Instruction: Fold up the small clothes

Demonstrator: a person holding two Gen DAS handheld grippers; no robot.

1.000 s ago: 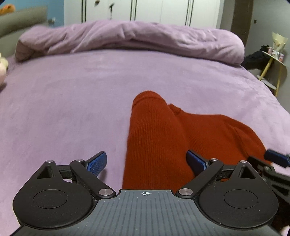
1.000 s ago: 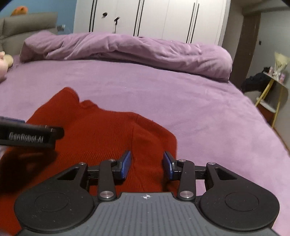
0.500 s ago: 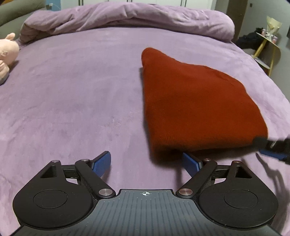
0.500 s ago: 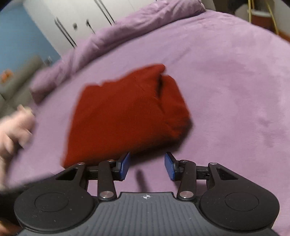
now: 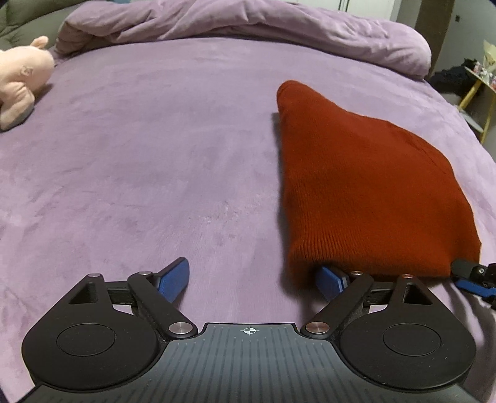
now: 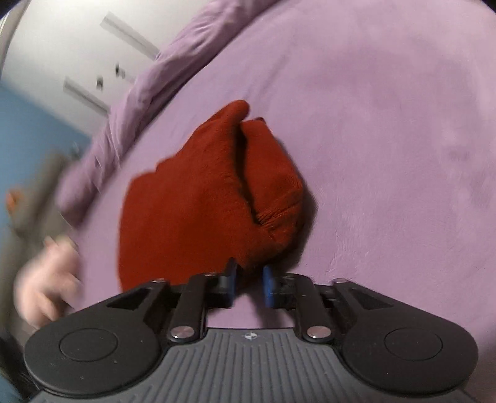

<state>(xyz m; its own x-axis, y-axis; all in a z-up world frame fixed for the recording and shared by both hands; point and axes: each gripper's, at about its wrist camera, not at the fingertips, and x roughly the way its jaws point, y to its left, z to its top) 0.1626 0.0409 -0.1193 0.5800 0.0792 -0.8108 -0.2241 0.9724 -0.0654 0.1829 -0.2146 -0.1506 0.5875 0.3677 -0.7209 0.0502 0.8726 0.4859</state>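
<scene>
Purple bed (image 5: 155,173); folded red garment (image 5: 365,192)

Right view motion-blurred, left hand-held gripper (image 5: 251,279) finger tucked under sweater (image 5: 369,192)

Folded knit sweater (image 5: 369,192): rust red, fine ribbed texture, no print; bed sheet (image 5: 148,161): plain lilac purple; rolled duvet (image 5: 248,21): matching lilac; plush toy (image 5: 21,77): pale pink; left claw (image 5: 252,279): black body, blue pads; right claw (image 6: 249,286): black, blue pads.
</scene>
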